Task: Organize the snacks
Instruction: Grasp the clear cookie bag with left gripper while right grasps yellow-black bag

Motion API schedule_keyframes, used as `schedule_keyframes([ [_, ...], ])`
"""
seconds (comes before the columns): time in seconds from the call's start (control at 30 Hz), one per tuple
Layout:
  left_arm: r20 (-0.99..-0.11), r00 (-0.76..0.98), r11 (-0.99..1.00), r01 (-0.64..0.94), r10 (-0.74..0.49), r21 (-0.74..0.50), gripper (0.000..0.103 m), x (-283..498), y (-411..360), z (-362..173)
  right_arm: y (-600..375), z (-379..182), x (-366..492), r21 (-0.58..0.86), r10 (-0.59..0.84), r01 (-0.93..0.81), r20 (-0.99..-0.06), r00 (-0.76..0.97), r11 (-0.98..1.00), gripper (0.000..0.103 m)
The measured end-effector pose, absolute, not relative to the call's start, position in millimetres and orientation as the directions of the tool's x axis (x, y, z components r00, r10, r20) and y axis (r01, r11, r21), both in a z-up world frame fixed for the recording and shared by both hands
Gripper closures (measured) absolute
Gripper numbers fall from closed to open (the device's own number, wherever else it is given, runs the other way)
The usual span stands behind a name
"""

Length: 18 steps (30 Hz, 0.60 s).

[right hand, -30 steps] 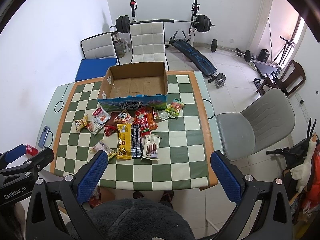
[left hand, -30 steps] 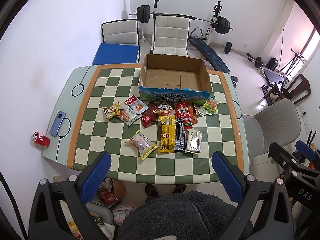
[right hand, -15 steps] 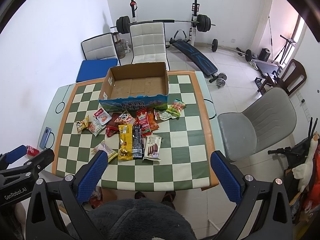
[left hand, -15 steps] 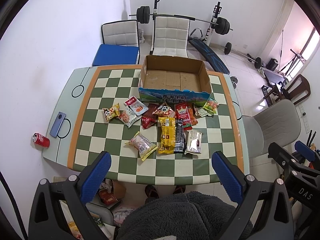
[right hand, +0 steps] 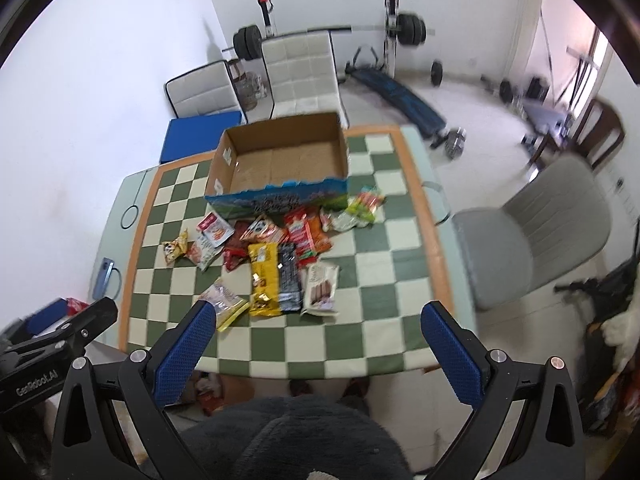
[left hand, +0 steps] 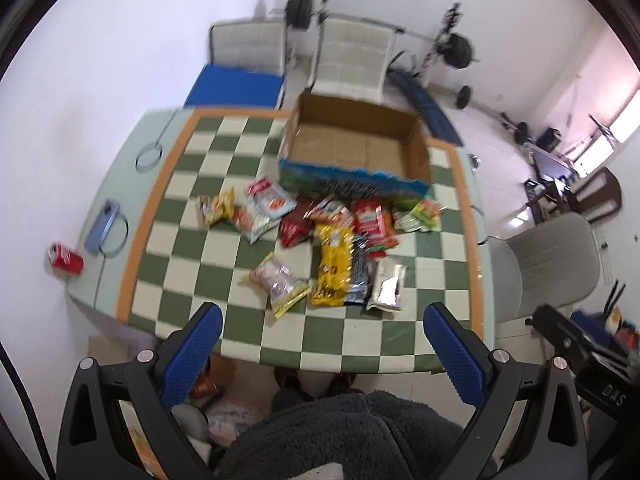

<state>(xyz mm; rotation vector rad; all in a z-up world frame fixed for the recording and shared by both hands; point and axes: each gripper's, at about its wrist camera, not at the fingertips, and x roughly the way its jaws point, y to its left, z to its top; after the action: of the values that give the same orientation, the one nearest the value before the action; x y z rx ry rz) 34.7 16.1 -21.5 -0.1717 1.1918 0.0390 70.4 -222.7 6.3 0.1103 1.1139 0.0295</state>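
An empty cardboard box (left hand: 356,148) (right hand: 280,160) stands at the far side of the green checkered table (left hand: 180,216) (right hand: 380,292). Several snack packets lie in front of it, among them a yellow packet (left hand: 332,268) (right hand: 264,280), a white wafer packet (left hand: 386,286) (right hand: 320,288) and a pink-yellow packet (left hand: 280,284) (right hand: 222,302). My left gripper (left hand: 322,352) and right gripper (right hand: 316,352) are both open and empty, held above the table's near edge.
A red can (left hand: 66,258) and a blue phone (left hand: 102,226) lie at the table's left end. Chairs stand behind the table and a grey chair (right hand: 532,236) at its right. Weight equipment (right hand: 332,36) fills the back of the room.
Both grippers have moved forward and down toward the table, so the snacks and box look larger. Both stay open and empty. Nothing on the table has moved.
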Motion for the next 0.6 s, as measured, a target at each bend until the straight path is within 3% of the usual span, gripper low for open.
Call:
schedule_keyframes([
  [0.27, -0.984, 0.135, 0.937, -0.316, -0.113, -0.151, 0.000, 83, 73, -142, -234, -113, 123, 0.235, 0.210, 0.080, -0.948, 0.239, 0.969, 0.000],
  [0.6, -0.943, -0.092, 0.814, -0.537, -0.319, -0.223, 0.001, 143, 114, -315, -201, -280, 204, 0.248, 0.248, 0.088, -0.969, 0.006, 0.965, 0.000],
])
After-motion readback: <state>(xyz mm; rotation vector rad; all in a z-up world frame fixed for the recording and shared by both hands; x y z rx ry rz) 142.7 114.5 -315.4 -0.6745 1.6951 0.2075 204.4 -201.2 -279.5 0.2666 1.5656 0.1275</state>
